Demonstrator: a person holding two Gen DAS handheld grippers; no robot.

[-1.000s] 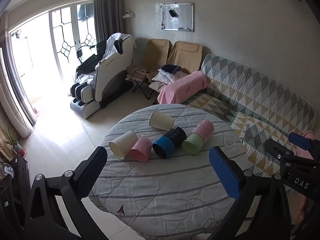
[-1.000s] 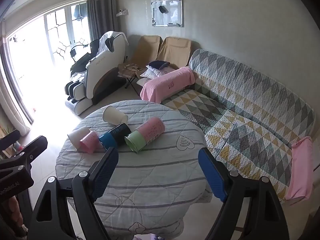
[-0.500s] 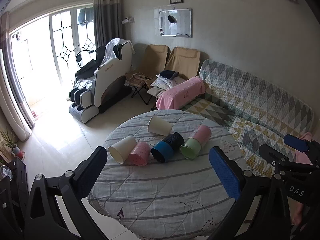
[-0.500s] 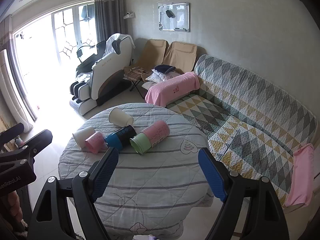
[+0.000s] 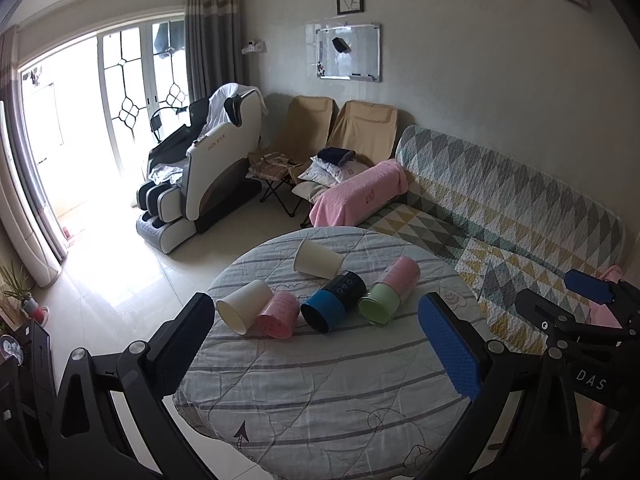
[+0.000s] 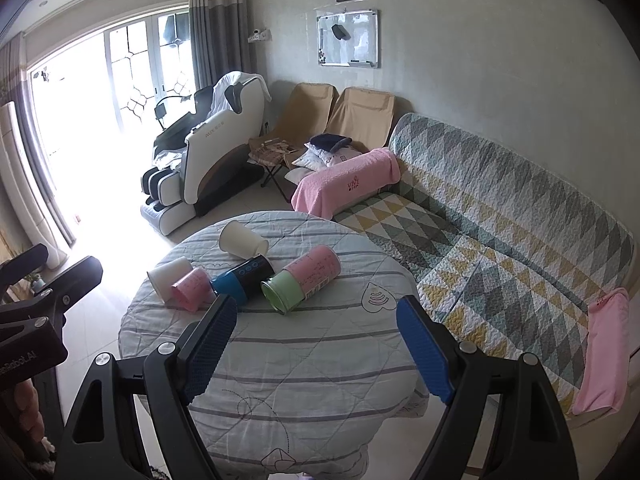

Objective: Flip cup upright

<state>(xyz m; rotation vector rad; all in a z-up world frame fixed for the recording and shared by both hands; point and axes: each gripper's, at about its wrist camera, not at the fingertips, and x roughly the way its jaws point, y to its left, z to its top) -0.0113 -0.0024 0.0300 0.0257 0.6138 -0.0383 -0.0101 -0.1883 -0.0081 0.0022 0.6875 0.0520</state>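
Observation:
Several cups lie on their sides on a round table covered with a striped quilt (image 5: 320,380). From the left: a white cup (image 5: 242,310), a pink cup (image 5: 279,315), a blue-and-black cup (image 5: 332,306), a green-and-pink cup (image 5: 388,294), and another white cup (image 5: 317,259) behind them. The same cups show in the right wrist view, with the green-and-pink cup (image 6: 300,280) nearest. My left gripper (image 5: 316,344) is open and empty, above the table's near side. My right gripper (image 6: 316,344) is open and empty, short of the cups.
A patterned sofa (image 5: 500,216) with a pink towel (image 5: 360,196) runs along the right wall. Two folding chairs (image 5: 320,148) and a massage chair (image 5: 204,172) stand behind the table. Glass doors (image 5: 80,128) are at the left. Tiled floor surrounds the table.
Both views have tilted up and drawn back slightly; the table and cups sit lower in frame. Both grippers stay open and no cup has moved.

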